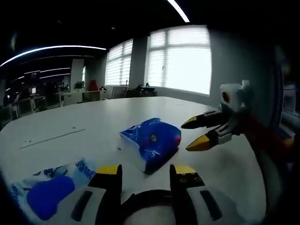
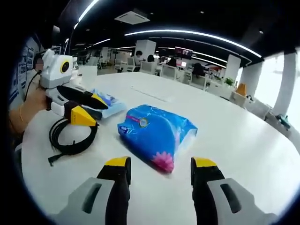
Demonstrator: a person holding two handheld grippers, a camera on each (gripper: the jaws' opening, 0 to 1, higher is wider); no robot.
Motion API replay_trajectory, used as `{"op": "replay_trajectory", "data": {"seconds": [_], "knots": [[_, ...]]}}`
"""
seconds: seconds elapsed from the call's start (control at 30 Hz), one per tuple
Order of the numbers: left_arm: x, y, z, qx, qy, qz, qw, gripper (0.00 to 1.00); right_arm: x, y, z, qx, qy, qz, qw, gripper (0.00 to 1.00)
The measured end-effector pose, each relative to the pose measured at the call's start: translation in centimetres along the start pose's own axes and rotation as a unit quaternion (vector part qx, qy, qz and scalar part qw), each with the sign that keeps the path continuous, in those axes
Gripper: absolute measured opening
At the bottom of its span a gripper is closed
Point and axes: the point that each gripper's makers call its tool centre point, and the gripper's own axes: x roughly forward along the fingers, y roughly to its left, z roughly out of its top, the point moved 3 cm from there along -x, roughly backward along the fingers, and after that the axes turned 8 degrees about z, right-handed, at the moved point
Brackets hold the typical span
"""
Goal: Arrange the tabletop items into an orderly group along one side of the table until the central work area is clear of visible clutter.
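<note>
Since that blue tissue pack (image 2: 157,136) at centre frame is just soft crinkly plastic film over paper, I'd guess it's light, squashy and a bit slippery, so pinch it across the plump middle. Both hand-held grippers are spread and empty: right (image 2: 161,167) just short of it, left (image 1: 146,172) too. A coiled black cable (image 2: 70,137) lies mid-left on the smooth white desk (image 2: 243,140).

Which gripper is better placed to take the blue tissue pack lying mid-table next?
Probably right. The blue tissue pack lies squarely ahead of the open right gripper, close to its tips. The left gripper hangs off to one side, over the coiled cable.
</note>
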Motion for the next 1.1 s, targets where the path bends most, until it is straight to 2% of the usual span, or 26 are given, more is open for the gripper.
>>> {"op": "replay_trajectory", "data": {"seconds": [0.27,0.73,0.87,1.1], "knots": [[1.3,-0.4,0.0,0.003,0.004,-0.003,1.0,0.4,0.6,-0.4,-0.1,-0.003,0.0,0.005,1.0,0.47],[3.1,-0.2,1.2,-0.009,-0.003,0.008,0.9999,0.4,1.2,-1.2,0.3,0.004,-0.015,0.007,0.9999,0.39],[3.5,-0.4,1.4,-0.013,-0.001,0.006,0.9999,0.39,1.2,-1.3,0.3,0.009,-0.02,0.006,0.9997,0.33],[4.3,-0.9,1.1,-0.034,0.02,0.006,0.9992,0.36,1.4,-1.4,0.4,0.012,-0.025,0.013,0.9995,0.24]]}}
